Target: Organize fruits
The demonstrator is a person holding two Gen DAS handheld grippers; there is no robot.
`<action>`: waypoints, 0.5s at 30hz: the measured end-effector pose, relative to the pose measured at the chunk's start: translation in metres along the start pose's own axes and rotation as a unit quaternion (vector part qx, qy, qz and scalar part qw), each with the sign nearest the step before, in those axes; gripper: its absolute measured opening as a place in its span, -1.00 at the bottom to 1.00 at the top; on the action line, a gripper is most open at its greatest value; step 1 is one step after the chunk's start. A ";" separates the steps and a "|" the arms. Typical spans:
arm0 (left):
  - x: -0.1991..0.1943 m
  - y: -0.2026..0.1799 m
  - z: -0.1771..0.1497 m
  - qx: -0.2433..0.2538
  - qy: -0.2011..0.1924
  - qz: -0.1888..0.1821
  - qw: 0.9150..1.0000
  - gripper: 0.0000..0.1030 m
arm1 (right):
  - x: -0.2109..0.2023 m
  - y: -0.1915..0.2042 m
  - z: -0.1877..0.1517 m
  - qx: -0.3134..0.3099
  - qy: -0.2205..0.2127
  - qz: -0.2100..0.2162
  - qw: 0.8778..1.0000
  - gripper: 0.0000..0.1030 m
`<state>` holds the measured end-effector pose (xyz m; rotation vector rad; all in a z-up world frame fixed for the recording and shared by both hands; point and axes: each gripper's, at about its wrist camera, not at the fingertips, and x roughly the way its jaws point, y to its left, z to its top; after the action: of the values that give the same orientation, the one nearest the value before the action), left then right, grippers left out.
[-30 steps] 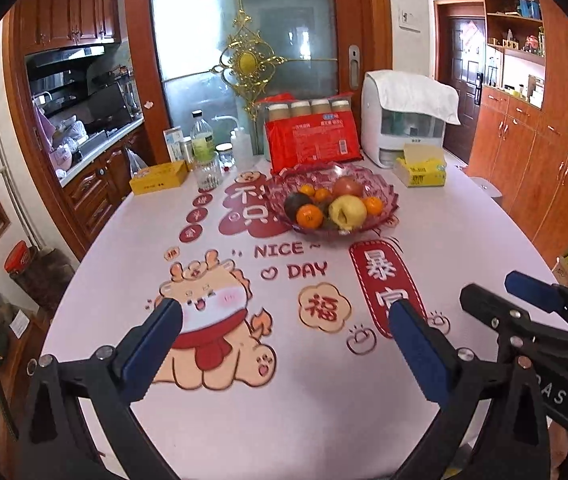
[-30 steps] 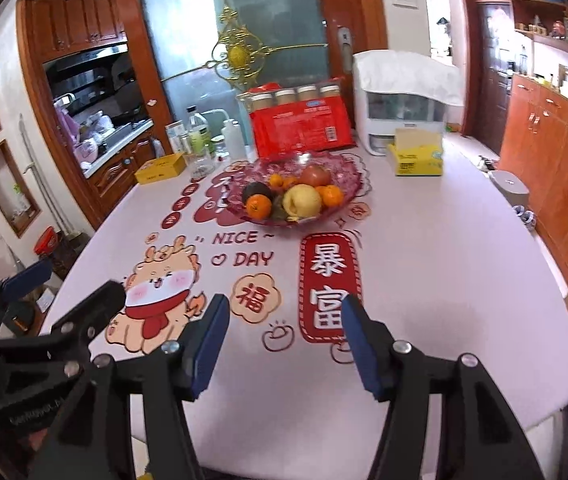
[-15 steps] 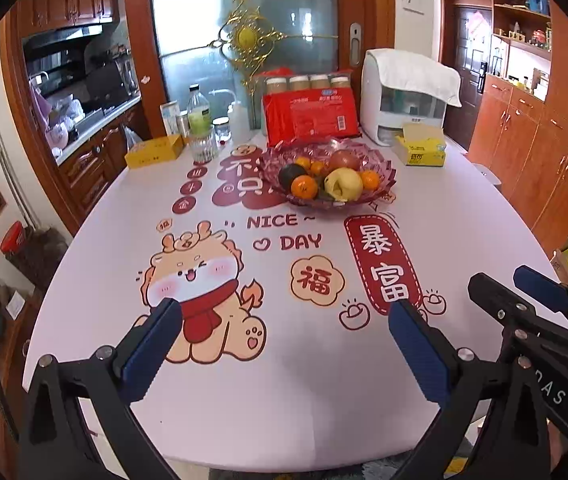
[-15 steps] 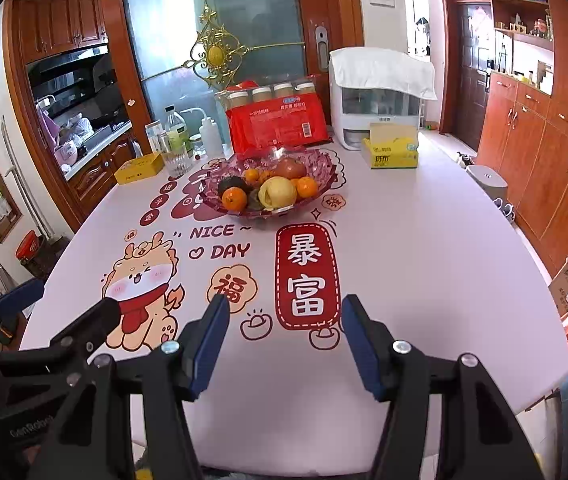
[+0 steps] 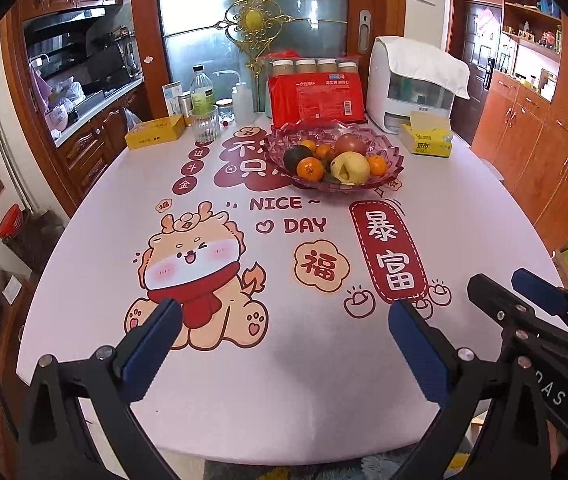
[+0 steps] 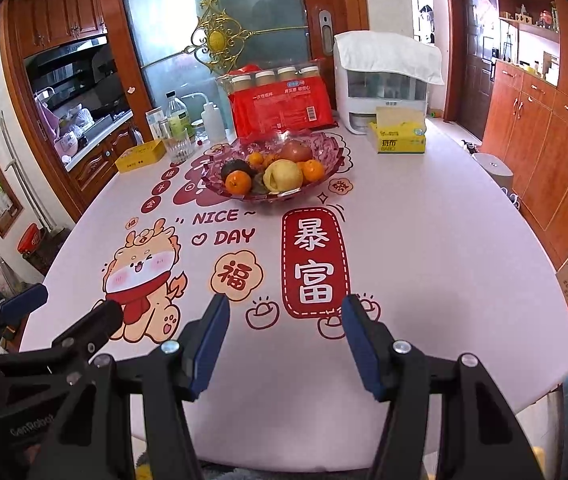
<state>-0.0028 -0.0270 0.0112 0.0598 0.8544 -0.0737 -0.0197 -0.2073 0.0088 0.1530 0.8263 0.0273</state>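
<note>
While both grippers hover at near edge of pink printed surface (image 5: 84,264), purple cut-glass fruit bowl (image 5: 334,162) w/ oranges, yellow apple sits far, centre. Left gripper (image 5: 284,320) jaws wide, empty; right gripper (image 6: 284,320) jaws wide, empty. Bowl straight ahead of both, well apart; neither clearly nearer.

Both cameras sit low at the near edge of the surface (image 5: 464,208), looking forward along their own tongs toward the far end. The left view stands a little to the left, the right view a little to the right. Both share the fruit bowl (image 5: 390,170) (image 6: 324,178), well away (mid-distance in each), and each catches the other's tongs at its side.
</note>
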 end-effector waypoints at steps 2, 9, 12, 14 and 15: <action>0.002 0.001 -0.001 -0.001 0.002 -0.001 1.000 0.99 | 0.002 0.000 -0.002 0.000 0.001 -0.001 1.000 0.14; 0.007 0.003 -0.005 -0.003 0.009 0.001 1.000 0.99 | 0.007 0.003 -0.005 0.001 0.009 0.001 1.000 0.14; 0.008 0.004 -0.005 -0.005 0.012 -0.001 1.000 0.99 | 0.008 0.003 -0.004 0.001 0.011 0.001 1.000 0.14; 0.008 0.004 -0.004 -0.005 0.014 -0.001 1.000 0.99 | 0.008 0.003 -0.004 0.001 0.011 0.001 1.000 0.14; 0.008 0.004 -0.005 -0.005 0.014 -0.002 1.000 0.99 | 0.009 0.003 -0.004 0.001 0.011 0.000 1.000 0.14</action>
<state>-0.0003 -0.0228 0.0020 0.0496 0.8838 -0.0717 -0.0166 -0.2027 -0.0001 0.1553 0.8489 0.0291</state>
